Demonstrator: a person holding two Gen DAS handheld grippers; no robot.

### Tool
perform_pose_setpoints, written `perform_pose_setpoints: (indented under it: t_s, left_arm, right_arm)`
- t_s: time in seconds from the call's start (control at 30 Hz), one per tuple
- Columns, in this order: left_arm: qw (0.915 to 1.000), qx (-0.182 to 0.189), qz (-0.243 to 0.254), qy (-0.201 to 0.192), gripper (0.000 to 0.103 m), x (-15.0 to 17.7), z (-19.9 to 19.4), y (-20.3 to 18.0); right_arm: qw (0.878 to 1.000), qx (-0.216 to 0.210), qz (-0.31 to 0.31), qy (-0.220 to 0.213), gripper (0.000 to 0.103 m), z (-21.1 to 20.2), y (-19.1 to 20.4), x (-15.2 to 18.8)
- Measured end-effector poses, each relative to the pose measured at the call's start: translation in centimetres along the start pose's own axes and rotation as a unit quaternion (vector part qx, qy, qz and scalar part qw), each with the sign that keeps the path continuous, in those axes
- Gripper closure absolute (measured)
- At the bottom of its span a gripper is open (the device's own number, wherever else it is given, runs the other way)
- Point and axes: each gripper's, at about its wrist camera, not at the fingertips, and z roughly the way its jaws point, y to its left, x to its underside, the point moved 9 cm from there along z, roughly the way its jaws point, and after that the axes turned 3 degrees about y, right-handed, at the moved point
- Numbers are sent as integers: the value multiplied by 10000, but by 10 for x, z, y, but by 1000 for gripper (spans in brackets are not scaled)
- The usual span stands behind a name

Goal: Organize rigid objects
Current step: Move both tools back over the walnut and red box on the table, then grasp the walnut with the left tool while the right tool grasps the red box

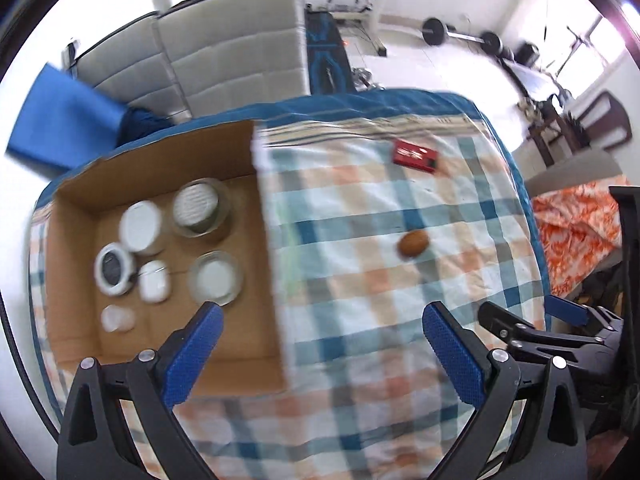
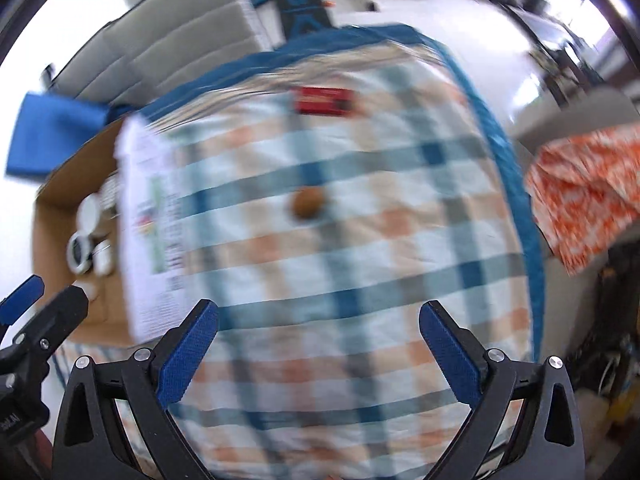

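Closest to me, both tools are spread wide with nothing between the pads: my left gripper (image 1: 322,322) hangs above the cloth (image 1: 360,280) at the near right corner of the box (image 1: 72,248), and my right gripper (image 2: 318,320) hovers over open cloth further right. In the left view the right tool shows at the edge, just beside mine, so I must keep the two from knocking together

The box already holds several white-lidded jars and small white pieces, so I judge the sorting well along. Two things remain out on the cloth: a brown oval (image 1: 414,243) in mid-table, and beyond it, near the far edge, a red pack (image 1: 416,156). They lie well apart from each other and from the box

The oval is nearer and sits almost dead ahead of my right tool, so I would take it with that one. I'd come down straight over it, pads either side of its short width, and close gently, since a rounded body may roll or squirt out. The right view is smeared by motion, so I'd settle the hand before descending

Then carry it over the box wall and set it in the bare near part of the floor, clear of the jars
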Motion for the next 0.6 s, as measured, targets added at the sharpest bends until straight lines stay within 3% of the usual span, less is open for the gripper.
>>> perform_pose_setpoints:
  t_s: [0.13,0.2,0.23,0.53,0.57,0.6]
  left_arm:
    - [9998,163,19,110,7,-21,35,-36]
    - [9994,245,16,255,28,-30,56,-52]
    - [9991,228,41,344,31,-34,66,-58]
    - [9920,21,329,1215,32,-41,164,-90]
    - [9909,14,337,1300,43,-40,172,-91]
    - [9894,20,356,1407,60,-39,181,-93]
  right_arm:
    - [9997,37,210,123,1,25,-46,-12]
    - [9995,-2,236,216,1,39,-61,-19]
    - [9994,32,231,275,1,47,-69,-23]
    - [9985,144,40,521,1,93,-104,-57]
    - [9984,151,13,543,1,97,-106,-61]
    - [9983,149,-16,570,1,100,-106,-65]
